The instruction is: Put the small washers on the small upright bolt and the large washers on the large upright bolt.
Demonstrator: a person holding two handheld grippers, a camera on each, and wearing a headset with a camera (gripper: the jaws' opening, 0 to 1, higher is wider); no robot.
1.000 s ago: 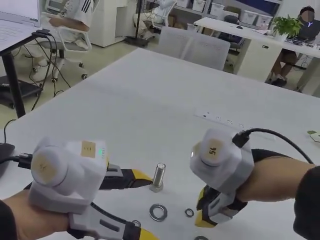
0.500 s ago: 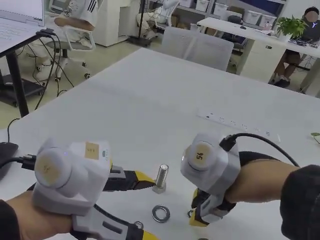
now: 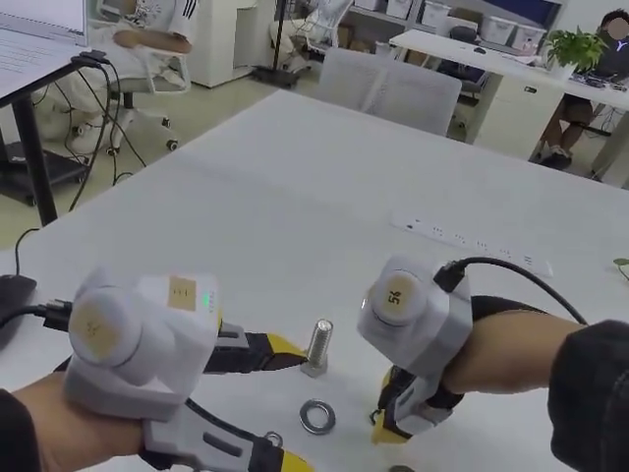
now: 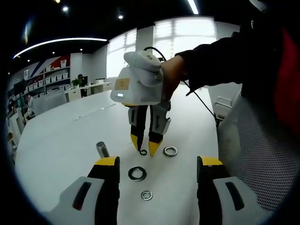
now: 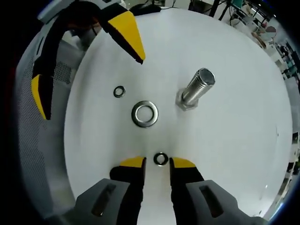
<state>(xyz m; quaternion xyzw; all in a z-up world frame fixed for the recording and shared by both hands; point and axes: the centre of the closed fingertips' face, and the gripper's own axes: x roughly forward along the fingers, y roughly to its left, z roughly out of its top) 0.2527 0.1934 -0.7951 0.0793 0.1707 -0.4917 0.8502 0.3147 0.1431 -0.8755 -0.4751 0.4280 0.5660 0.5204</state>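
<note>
- The right gripper (image 3: 381,427) had moved down and closer to the bolt (image 3: 316,346) than a second ago. Its tips now hid the small washer (image 5: 161,158) in the head view.
- The left gripper (image 4: 159,162) had barely shifted. Its jaws were spread wide, one tip near the bolt's base.
- The right gripper's jaws were narrowly parted, tips on either side of the small washer, not pinching it.
- The bolt stood on the white table (image 3: 295,197), hex head down, threaded end up, long axis vertical.
- The large washer (image 3: 316,417) lay flat just in front of the bolt, between the two grippers.
- A second small washer (image 5: 119,91) lay flat near the left gripper's jaws.
- Another washer (image 4: 170,151) lay flat just beside the right gripper's tips.
</note>
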